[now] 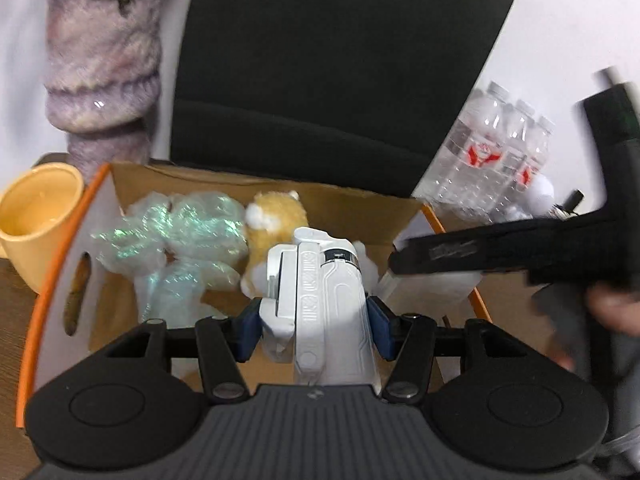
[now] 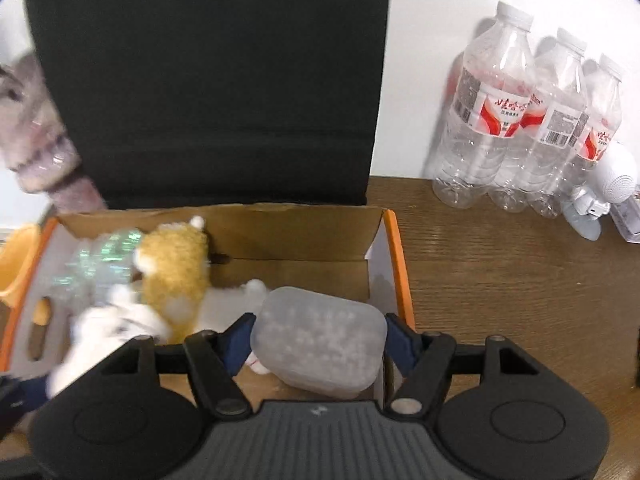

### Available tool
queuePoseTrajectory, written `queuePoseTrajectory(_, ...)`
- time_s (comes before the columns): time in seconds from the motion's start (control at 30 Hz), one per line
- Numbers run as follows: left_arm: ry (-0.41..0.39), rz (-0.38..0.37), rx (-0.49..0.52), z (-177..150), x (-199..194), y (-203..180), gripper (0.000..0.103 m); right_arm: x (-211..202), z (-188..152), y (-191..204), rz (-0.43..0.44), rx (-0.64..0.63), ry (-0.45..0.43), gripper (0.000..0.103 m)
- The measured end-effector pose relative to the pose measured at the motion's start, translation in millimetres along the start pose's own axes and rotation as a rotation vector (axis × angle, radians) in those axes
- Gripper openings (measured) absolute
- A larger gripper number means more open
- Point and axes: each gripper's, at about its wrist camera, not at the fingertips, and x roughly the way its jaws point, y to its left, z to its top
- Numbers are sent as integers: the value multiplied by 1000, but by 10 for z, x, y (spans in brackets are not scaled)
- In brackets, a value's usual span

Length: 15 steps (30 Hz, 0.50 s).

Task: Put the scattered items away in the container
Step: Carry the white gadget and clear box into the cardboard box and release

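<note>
A cardboard box (image 1: 340,198) with orange rims stands open on the wooden table. Inside it lie an iridescent plastic-wrapped bundle (image 1: 176,240) and a tan plush toy (image 1: 276,216). My left gripper (image 1: 314,328) is shut on a white plastic gadget (image 1: 320,304) and holds it over the box. In the right wrist view, my right gripper (image 2: 320,340) is shut on a frosted translucent case (image 2: 320,340) above the box's (image 2: 304,236) right half, beside the plush toy (image 2: 176,268). The right gripper's black body (image 1: 520,248) crosses the left wrist view at the right.
A yellow mug (image 1: 36,208) and a fuzzy purple vase (image 1: 100,64) stand left of the box. A black panel (image 2: 208,80) rises behind it. Three clear water bottles (image 2: 520,120) and a small white fan (image 2: 600,192) stand at the right on bare table (image 2: 520,280).
</note>
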Motion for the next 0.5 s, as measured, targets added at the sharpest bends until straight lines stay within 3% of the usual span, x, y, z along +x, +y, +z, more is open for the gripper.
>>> queuePoseTrajectory(0.13,12,-16,-7,-17,78,6,56,-269,47,-156,25,3,-79,68)
queuePoseTrajectory(0.3,18,-42,5,-27,115,-81,56,-200,150,-116,72,-104,-90,68)
queuePoseTrajectory(0.43,21,-40,31,-44,109,-126,56,-108,226,-109,-24,-104,-157,73)
queuePoseTrajectory(0.5,22,-42,31,-59,112,-109,56,-191,217,-139,-5,-97,-185,79)
